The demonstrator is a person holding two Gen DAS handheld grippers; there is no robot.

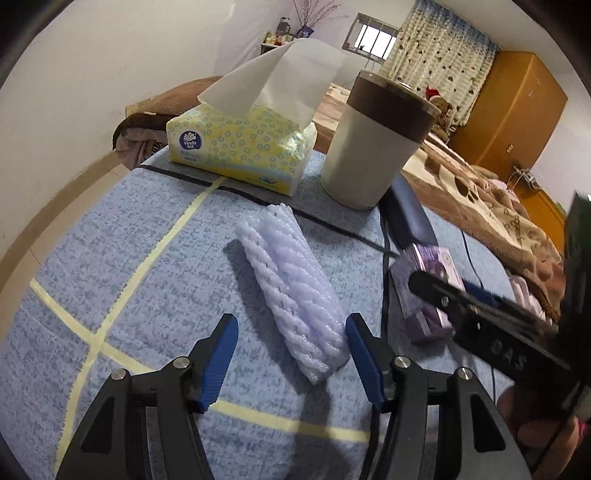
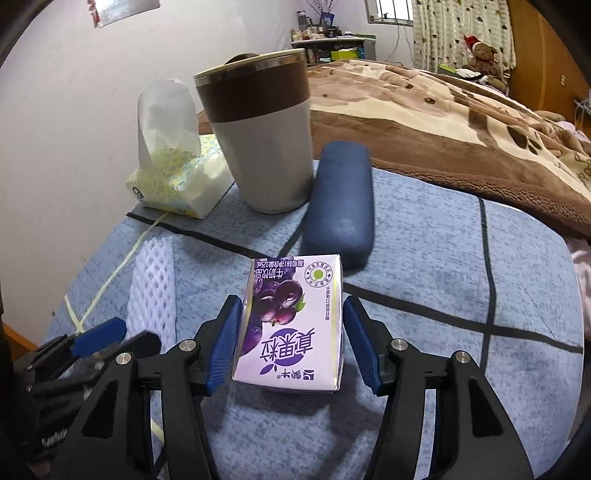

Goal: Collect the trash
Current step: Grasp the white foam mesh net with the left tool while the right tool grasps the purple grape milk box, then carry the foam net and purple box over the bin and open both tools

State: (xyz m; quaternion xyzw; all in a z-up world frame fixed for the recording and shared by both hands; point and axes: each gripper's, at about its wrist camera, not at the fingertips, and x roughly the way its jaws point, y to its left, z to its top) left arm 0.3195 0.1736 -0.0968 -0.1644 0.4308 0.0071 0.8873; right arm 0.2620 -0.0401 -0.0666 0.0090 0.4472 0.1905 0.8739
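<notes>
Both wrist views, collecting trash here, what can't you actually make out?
- Inside of the bin: both views look at its side, and the rim hides any contents.
- Right claw grip: left pad meets the juice carton; a gap shows at the right pad.
- Foam net: in the right view its near end is covered by the left claw.
- Carton, left view: blurred, partly behind the right claw.

Your light's dim and cool, coming from the window, which glares white. Soft shadows lie on the surface. Fisheye bends your edges, corners go black, and the right gripper smears in left-wrist view.
</notes>
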